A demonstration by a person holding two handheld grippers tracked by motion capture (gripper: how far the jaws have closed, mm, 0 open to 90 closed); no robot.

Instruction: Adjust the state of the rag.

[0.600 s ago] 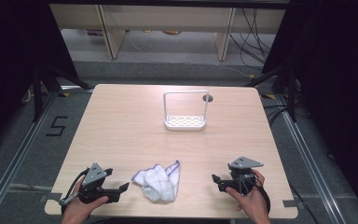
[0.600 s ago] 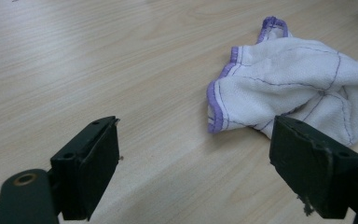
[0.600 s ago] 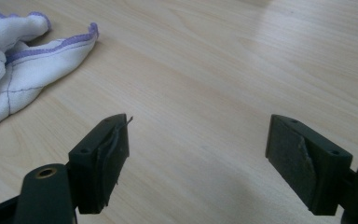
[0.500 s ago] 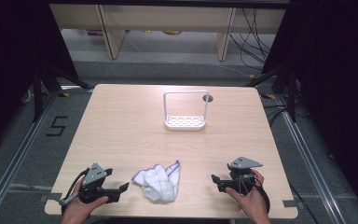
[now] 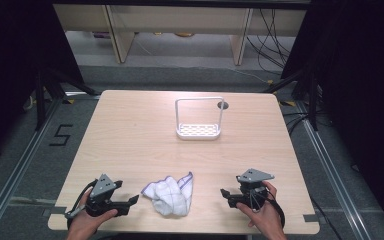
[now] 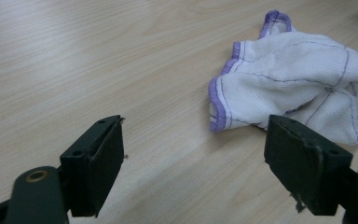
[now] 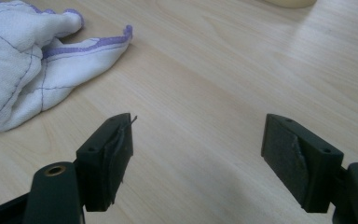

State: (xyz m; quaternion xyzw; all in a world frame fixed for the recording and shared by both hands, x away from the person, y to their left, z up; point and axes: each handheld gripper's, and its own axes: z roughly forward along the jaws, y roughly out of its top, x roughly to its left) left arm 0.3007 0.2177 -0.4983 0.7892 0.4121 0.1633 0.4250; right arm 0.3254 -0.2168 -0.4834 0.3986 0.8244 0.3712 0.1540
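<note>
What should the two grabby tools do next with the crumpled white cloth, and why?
Probably the left tool should slide forward to the cloth's purple-edged corner and close on it. Both the left tool and the right tool are open and empty on either side of the cloth, not touching it, and in the left gripper view that corner lies just past the jaws.

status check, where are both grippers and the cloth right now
Left gripper open, right gripper open, both empty, low over table. Cloth crumpled between them, untouched. White rack far side, nothing in the way.
</note>
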